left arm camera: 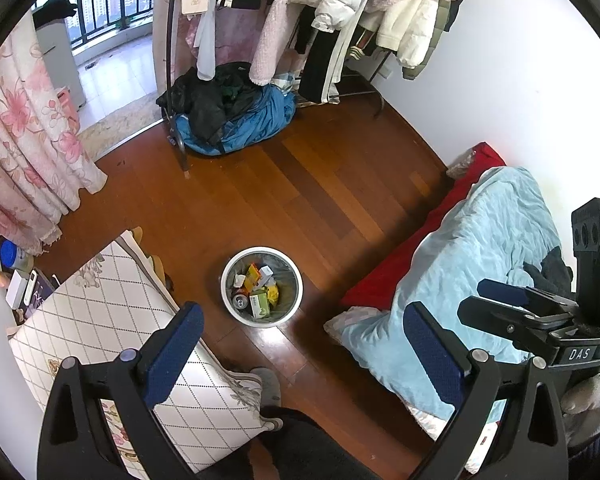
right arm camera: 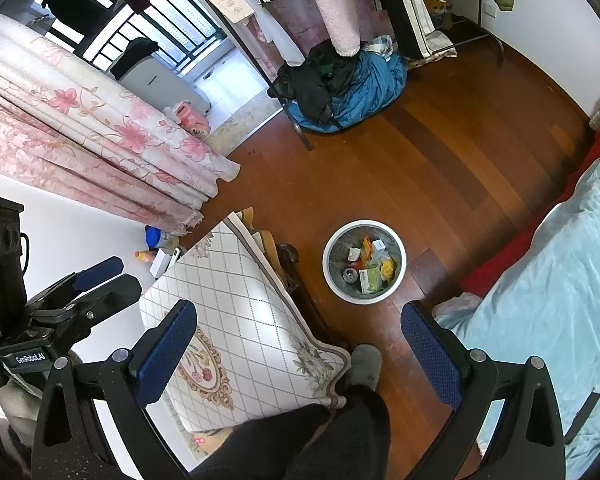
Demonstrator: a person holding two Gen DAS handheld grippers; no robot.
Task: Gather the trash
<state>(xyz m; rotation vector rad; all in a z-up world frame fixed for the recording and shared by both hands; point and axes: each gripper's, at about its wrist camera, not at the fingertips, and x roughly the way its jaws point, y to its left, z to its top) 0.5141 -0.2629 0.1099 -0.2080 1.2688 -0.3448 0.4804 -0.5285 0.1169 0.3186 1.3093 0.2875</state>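
Observation:
A white-rimmed round trash bin (left arm camera: 295,280) (right arm camera: 332,272) stands on the wooden floor, holding a drink can (left arm camera: 241,301) (right arm camera: 350,274), a green carton (left arm camera: 260,305) (right arm camera: 369,280), an orange packet (left arm camera: 253,272) (right arm camera: 367,249) and other wrappers. My left gripper (left arm camera: 302,344) hangs open well above the bin, its blue pads (left arm camera: 172,356) wide apart with nothing between them. My right gripper (right arm camera: 300,344) is likewise open and empty, high over the floor. Each gripper shows at the other view's edge, the right gripper (left arm camera: 512,308) and the left gripper (right arm camera: 96,284).
A quilted patterned cover (left arm camera: 112,320) (right arm camera: 236,320) lies left of the bin, over dark furniture. A bed with a pale blue duvet (left arm camera: 468,272) (right arm camera: 560,288) is on the right. A clothes rack with a blue and black heap (left arm camera: 236,116) (right arm camera: 340,84) stands behind. A person's slippered foot (right arm camera: 364,364) is below.

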